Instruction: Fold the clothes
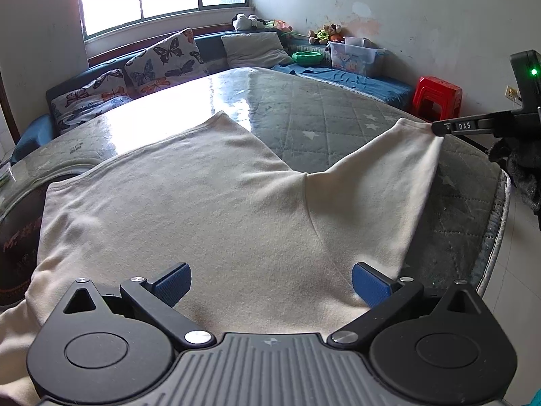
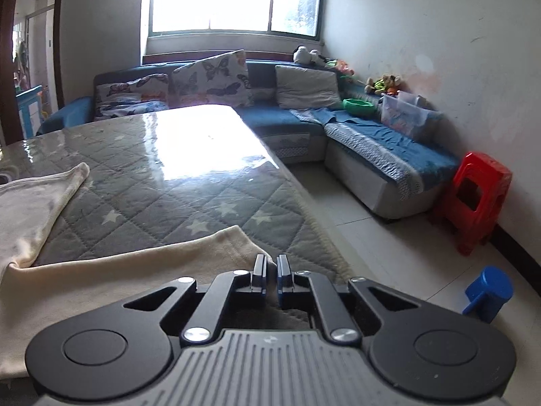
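Daylight from a wide window [image 2: 233,0] glares off a table [image 2: 203,142] covered with a grey quilted, star-printed cloth under clear plastic. On it lies a cream garment [image 1: 203,209], spread mostly flat across the near part of the table, with two flaps or sleeves reaching toward the far edge; which garment it is I cannot tell for sure.

The right gripper [image 2: 270,267] is pinched closed on the cloth at the garment's right corner, close to the table's right edge, and in the left wrist view the fabric pulls taut into its tip. The left gripper [image 1: 270,282] stands with its blue pads wide apart, holding nothing, poised low over the garment's near middle.

As a judgement, the folding is in hand but far from done: no neat folded stack shows, and the piece lies largely opened out, so most creases remain to be made.

Beyond the table a blue corner sofa [image 2: 372,142] carries butterfly cushions [image 2: 209,77], soft toys and a clear plastic box [image 2: 405,115]. Beside the wall stand red stools [image 2: 480,196].
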A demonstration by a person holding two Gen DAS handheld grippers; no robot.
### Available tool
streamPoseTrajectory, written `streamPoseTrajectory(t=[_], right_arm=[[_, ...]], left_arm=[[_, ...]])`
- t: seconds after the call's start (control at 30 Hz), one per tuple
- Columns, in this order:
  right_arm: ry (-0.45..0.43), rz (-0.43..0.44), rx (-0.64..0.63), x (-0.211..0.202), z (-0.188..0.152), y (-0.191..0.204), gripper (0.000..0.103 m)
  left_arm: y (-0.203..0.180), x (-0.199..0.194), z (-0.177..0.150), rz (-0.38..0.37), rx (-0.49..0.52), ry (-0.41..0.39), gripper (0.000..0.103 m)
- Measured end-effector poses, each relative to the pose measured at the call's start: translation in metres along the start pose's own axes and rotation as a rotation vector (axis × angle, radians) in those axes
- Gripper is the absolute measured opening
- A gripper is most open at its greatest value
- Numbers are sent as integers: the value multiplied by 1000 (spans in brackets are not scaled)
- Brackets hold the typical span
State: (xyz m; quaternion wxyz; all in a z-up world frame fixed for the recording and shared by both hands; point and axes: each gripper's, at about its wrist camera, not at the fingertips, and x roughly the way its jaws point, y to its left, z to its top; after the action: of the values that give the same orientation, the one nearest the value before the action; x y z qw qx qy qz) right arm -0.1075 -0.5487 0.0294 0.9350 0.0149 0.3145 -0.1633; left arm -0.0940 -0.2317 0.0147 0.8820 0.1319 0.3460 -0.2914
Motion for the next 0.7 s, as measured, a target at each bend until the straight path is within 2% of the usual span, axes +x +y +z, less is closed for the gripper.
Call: streamPoseTrajectory(t=[0.13,0.2,0.33,0.4,0.47,0.63,0.7], right_arm=[[36,-12,16,9,-5,-5,6],[16,-20,-20,3,-2,1,7],[-30,64,-69,-12,9,20,11],[-20,132,-88,-11,11,32,17],[-4,167,-97,-4,9,42,18],[50,132,-106,11,5,53,18],[34,148,-124,3,9,59,19]], left_arm=[[1,0,-1,-4,-6,-1,103],[2,-1,0,-4,-7,-3,103],[4,-3,0,-8,-18,-10,103],[5,-4,-1,-8,-25,-9,103],[8,-8,-3,-3,-33,-14,103],[28,-24,-8,24,-77,-39,103],[43,-32,-11,58,-107,-51,103]])
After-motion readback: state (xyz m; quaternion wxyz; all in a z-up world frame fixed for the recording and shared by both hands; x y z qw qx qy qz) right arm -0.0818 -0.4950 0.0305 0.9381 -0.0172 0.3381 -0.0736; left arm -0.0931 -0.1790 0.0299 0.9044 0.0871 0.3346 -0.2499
